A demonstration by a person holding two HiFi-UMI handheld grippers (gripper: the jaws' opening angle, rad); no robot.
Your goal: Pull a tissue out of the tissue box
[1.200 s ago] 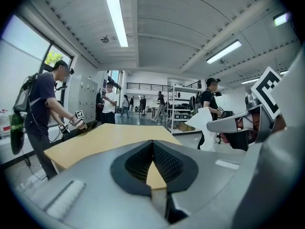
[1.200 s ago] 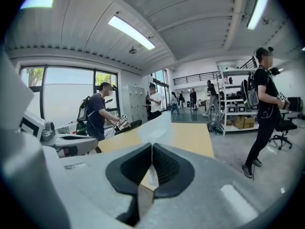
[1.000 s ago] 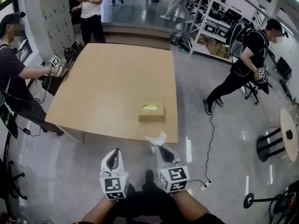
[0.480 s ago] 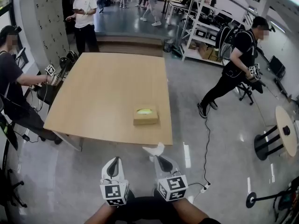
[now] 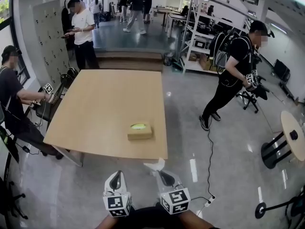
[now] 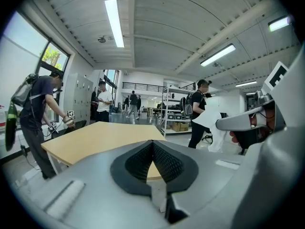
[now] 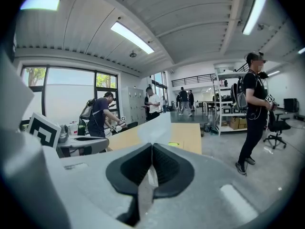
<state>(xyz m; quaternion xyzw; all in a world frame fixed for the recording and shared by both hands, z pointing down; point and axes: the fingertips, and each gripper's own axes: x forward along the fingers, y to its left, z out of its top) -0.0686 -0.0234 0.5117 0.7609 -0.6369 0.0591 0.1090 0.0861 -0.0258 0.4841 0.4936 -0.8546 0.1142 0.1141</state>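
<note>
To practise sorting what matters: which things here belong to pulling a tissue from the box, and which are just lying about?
Job: tissue, tissue box, right gripper, wooden table.
Lying about: shelving rack, round side table, floor power strip.

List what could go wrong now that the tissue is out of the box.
1. The right gripper pinches only a narrow part of the tissue between its fingers; it could slip free and drop to the floor.
2. A cable trails across the floor on the right gripper's side; a step that way could snag it.
</note>
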